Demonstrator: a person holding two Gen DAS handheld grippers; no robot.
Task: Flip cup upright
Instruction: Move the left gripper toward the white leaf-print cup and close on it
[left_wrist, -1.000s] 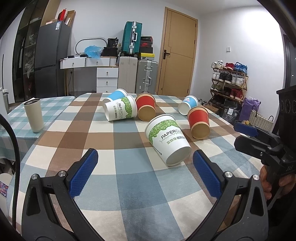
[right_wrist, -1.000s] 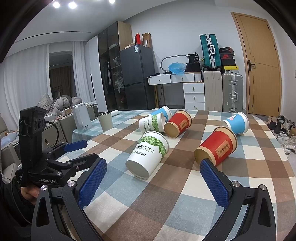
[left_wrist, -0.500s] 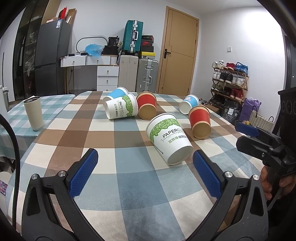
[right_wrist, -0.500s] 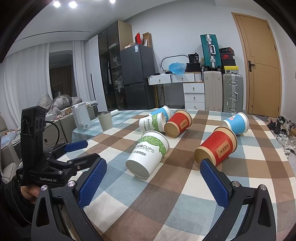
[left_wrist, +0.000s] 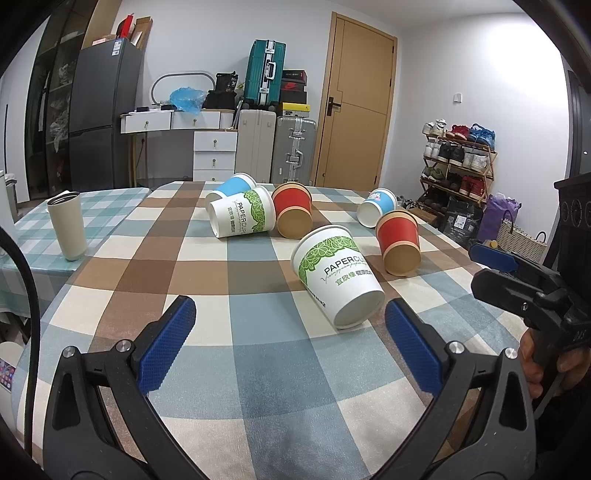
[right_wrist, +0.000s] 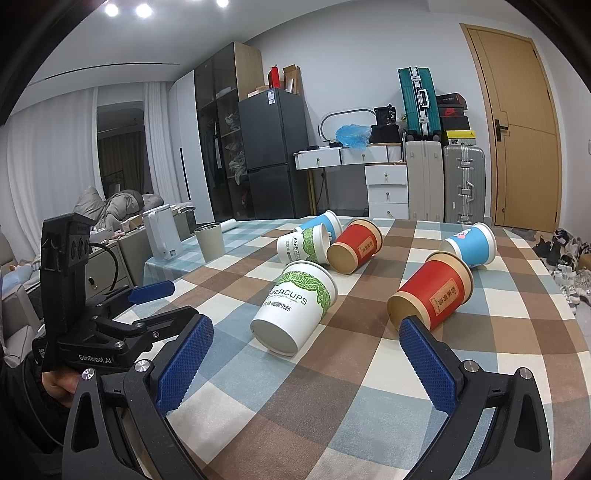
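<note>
Several paper cups lie on their sides on the checked tablecloth. The nearest is a white and green cup, also in the right wrist view, its mouth toward me. A red cup lies right of it. Farther back lie a second white and green cup, a red cup, and two blue cups. My left gripper is open and empty, just short of the nearest cup. My right gripper is open and empty, short of the same cup.
A beige tumbler stands upright on the adjoining checked table at the left. A white kettle stands beyond it. The table's right edge drops to the floor near a shoe rack. Suitcases and drawers stand behind.
Both grippers stay open and nearly still. The left wrist view has shifted very slightly, so the cups sit a little lower and nearer in it.
</note>
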